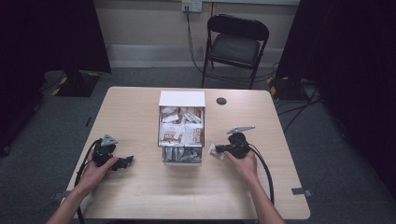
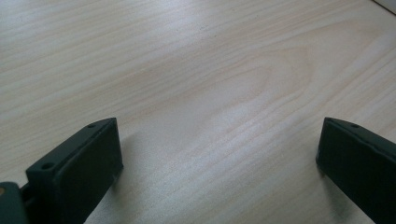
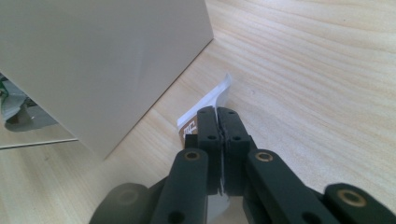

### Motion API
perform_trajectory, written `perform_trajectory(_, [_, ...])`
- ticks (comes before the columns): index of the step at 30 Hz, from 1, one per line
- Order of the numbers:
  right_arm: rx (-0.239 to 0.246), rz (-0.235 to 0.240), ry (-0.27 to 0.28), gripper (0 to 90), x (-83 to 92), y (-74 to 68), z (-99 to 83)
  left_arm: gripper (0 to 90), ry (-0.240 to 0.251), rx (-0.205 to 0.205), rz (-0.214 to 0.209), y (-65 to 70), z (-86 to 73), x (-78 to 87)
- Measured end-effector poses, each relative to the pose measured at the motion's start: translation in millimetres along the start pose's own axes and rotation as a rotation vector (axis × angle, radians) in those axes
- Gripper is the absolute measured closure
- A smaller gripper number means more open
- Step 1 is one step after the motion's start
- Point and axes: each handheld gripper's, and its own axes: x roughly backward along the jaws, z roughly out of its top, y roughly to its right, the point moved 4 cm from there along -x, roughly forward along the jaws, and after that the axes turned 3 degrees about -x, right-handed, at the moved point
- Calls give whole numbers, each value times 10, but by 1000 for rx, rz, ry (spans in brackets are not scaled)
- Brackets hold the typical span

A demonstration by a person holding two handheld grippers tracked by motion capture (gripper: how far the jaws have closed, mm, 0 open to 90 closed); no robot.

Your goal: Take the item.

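The right tool (image 1: pixel 218 150) sits at about four o'clock on the worktop (image 1: pixel 140 196), its jaws pressed together on a small white and brown packet (image 1: pixel 213 150), which it pinches just beside the right wall of the white box (image 1: pixel 182 99). In the right gripper view the same tool (image 3: pixel 218 114) shows both black jaws closed flat on the packet (image 3: pixel 210 105), whose white edge sticks up past the jaw tips, close to the pale side of the box (image 3: pixel 107 60) but apart from it. The person's right hand (image 1: pixel 243 163) grips that tool from behind, with a cable looping off toward five o'clock. The left tool (image 1: pixel 126 161) rests at about eight o'clock, held by the left hand (image 1: pixel 95 171), well apart from the box; in the left gripper view its jaws (image 2: pixel 217 149) stand spread wide over bare wood with nothing between them. The box stands at the centre of the worktop, open on top and packed with more white and brown packets (image 1: pixel 181 130). A small dark round disc (image 1: pixel 221 101) lies at about one o'clock. A black folding chair (image 1: pixel 236 44) stands beyond the far edge at twelve o'clock.
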Motion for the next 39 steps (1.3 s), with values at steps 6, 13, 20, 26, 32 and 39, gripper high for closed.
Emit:
perform_trajectory(6, [-4,-3,2,871,-13,14,0,0,0,1,0,0,0,0])
perform_trajectory(13, [-9,-16,4,822,-25,28,-1,0,0,1,0,0,0,0])
perform_trajectory(20, [-19,-25,19,766,-18,44,14,0,0,1,0,0,0,0])
perform_trajectory(26, [-18,-32,27,716,-11,40,28,0,0,0,0,0,0,0])
perform_trajectory(32, [-31,-37,64,598,54,34,77,0,0,0,0,0,0,0])
perform_trajectory(39, [-47,-54,106,421,192,20,130,0,0,1,0,0,0,0])
